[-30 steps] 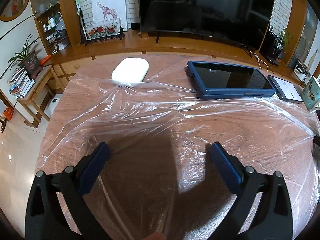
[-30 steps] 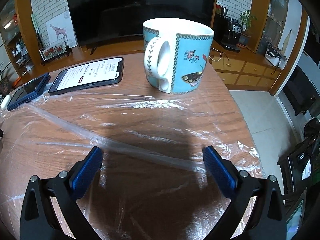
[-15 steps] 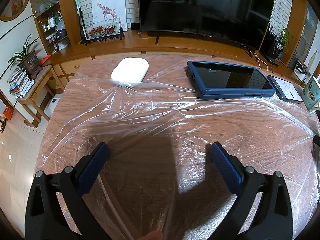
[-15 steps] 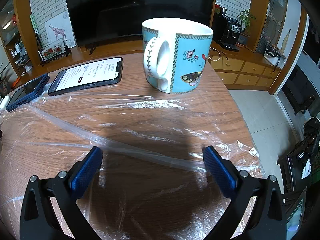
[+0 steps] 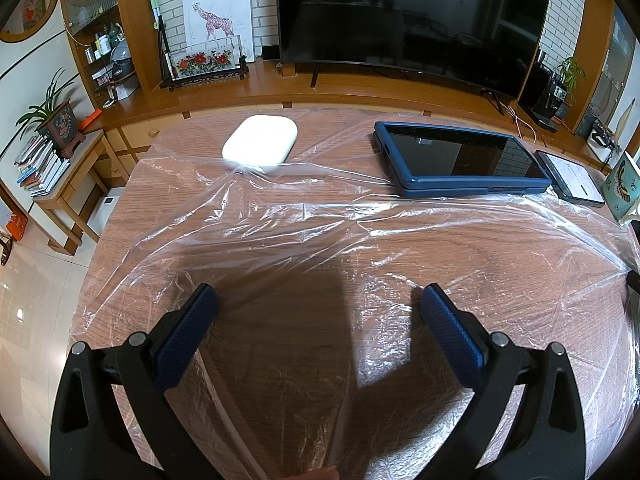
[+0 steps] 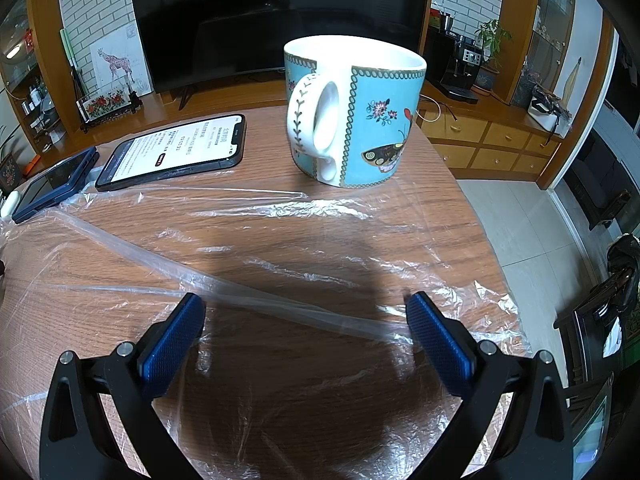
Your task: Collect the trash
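A large sheet of clear plastic film [image 5: 320, 240] lies crumpled flat over the wooden table [image 5: 120, 216]; it also shows in the right wrist view [image 6: 280, 272]. My left gripper [image 5: 316, 300] is open and empty, low over the film near the table's front. My right gripper [image 6: 306, 308] is open and empty over the film's right part, where a raised fold of the film runs between its fingers.
A white oval case [image 5: 260, 140], a blue-cased tablet [image 5: 460, 158] and a phone [image 5: 570, 178] lie at the film's far edge. A turquoise butterfly mug [image 6: 352, 108] and the lit phone [image 6: 172, 152] stand beyond my right gripper. The table edge drops off to the right [image 6: 492, 248].
Almost nothing has changed. The right wrist view has shifted very slightly; both grippers stay open over the film.
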